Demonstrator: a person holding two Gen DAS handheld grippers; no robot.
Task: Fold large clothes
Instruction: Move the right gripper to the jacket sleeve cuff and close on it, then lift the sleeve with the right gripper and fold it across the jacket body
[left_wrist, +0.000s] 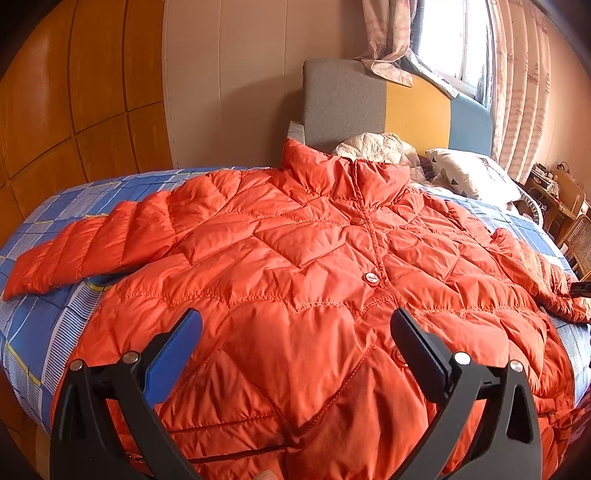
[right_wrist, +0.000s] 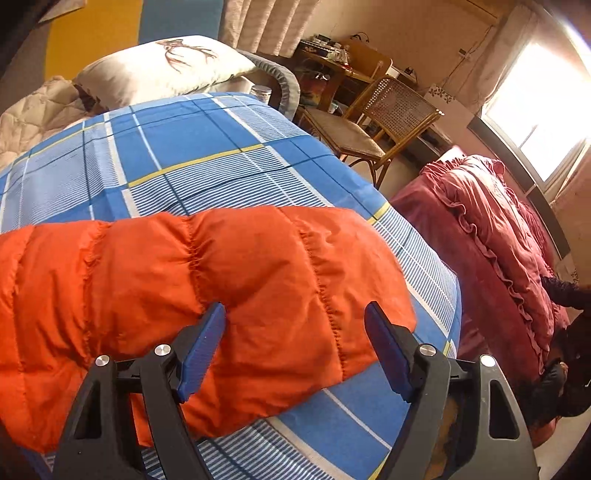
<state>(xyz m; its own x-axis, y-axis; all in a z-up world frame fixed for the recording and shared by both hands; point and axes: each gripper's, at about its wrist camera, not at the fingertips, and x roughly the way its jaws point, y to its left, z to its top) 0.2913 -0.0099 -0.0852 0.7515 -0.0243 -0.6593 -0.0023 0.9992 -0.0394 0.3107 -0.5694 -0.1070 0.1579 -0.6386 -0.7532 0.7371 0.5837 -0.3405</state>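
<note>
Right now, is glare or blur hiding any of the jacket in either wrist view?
Left wrist: window blown out, jacket evenly lit and sharp, edges bent by fisheye. Right wrist: window glares at right, sleeve slightly soft but readable.

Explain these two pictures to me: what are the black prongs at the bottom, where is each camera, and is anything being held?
The prongs are two-finger grippers that a person holds, one per hand, each carrying a forward-looking fisheye camera. The left camera shows the left gripper open above a puffy orange quilted jacket, laid front-up and spread on a bed with a blue plaid sheet. The right camera shows the right gripper open over the jacket's right sleeve near the bed's edge. The sleeve lies between its fingers, one pad touching, not clamped. Nothing is held.
</note>
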